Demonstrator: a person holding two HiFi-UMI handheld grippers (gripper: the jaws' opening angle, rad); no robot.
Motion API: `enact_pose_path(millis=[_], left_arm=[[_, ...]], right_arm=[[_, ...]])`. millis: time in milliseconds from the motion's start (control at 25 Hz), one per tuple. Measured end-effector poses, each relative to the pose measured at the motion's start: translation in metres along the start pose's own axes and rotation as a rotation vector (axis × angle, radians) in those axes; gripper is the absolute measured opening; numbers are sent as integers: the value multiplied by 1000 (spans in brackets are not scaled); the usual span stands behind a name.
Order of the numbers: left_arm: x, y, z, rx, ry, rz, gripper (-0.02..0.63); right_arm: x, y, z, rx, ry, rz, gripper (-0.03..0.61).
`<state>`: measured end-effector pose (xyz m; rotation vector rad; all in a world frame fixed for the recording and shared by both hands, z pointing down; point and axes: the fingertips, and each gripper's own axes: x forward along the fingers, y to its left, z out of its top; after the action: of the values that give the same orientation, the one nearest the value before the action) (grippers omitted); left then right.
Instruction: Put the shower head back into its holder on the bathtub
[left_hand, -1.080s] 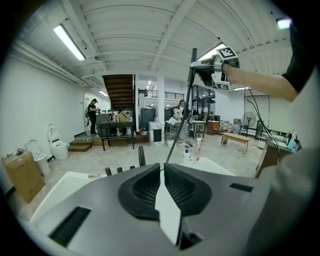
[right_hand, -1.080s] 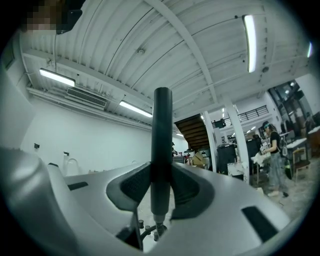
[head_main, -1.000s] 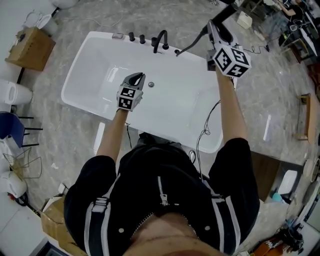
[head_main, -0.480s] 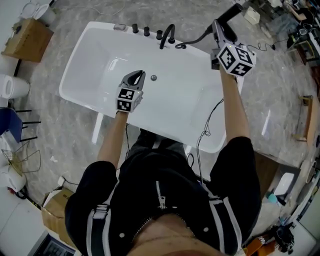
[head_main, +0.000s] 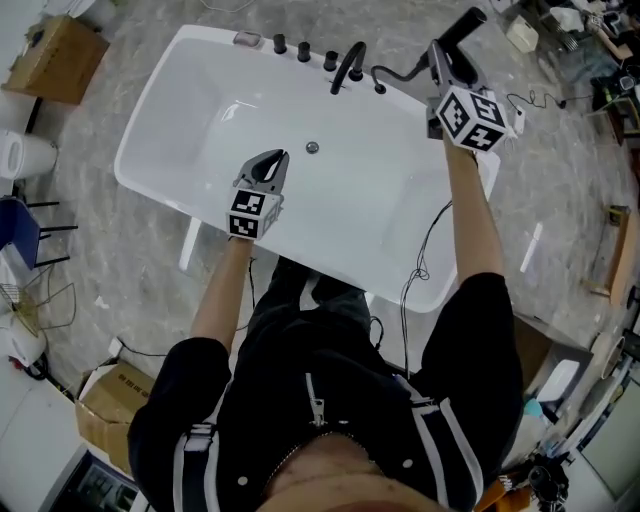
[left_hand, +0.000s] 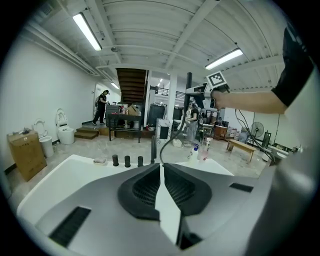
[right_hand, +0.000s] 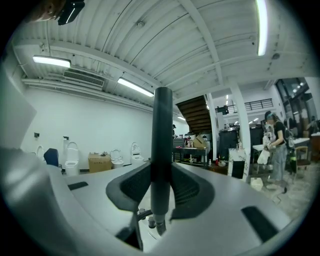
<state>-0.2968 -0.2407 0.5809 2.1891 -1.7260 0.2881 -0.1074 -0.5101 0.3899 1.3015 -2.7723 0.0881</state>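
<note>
The black shower head (head_main: 462, 28) stands beyond the white bathtub's (head_main: 150, 130) far right corner, with my right gripper (head_main: 440, 55) shut on its handle. Its hose (head_main: 400, 70) curves down to the rim beside the black faucet (head_main: 350, 65) and three knobs (head_main: 303, 52). In the right gripper view the handle (right_hand: 161, 150) stands upright between the pads of my right gripper (right_hand: 161, 172). My left gripper (head_main: 272, 160) hovers over the tub's inside near the drain (head_main: 312, 148), shut and empty. In the left gripper view my left gripper (left_hand: 161, 165) faces the faucet (left_hand: 152, 150).
A cable (head_main: 420, 270) hangs over the tub's near rim by the person's legs. A cardboard box (head_main: 55, 45) and white toilets (head_main: 12, 150) stand at the left. A wooden bench (head_main: 610, 240) is at the right. Bottles (left_hand: 195, 150) stand beyond the tub.
My right gripper has come down with the shower head, closer to the tub's far right corner. My left gripper has drifted back from the drain toward the near rim.
</note>
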Motion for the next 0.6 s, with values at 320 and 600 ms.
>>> enact_pose_path(millis=[320, 600], left_arm=[[-2, 6, -16, -32, 13, 26, 41], [0, 9, -35, -47, 21, 51, 43]], right_arm=[[27, -29, -64, 43, 83, -41, 129], [48, -54, -121, 93, 142, -78, 129]])
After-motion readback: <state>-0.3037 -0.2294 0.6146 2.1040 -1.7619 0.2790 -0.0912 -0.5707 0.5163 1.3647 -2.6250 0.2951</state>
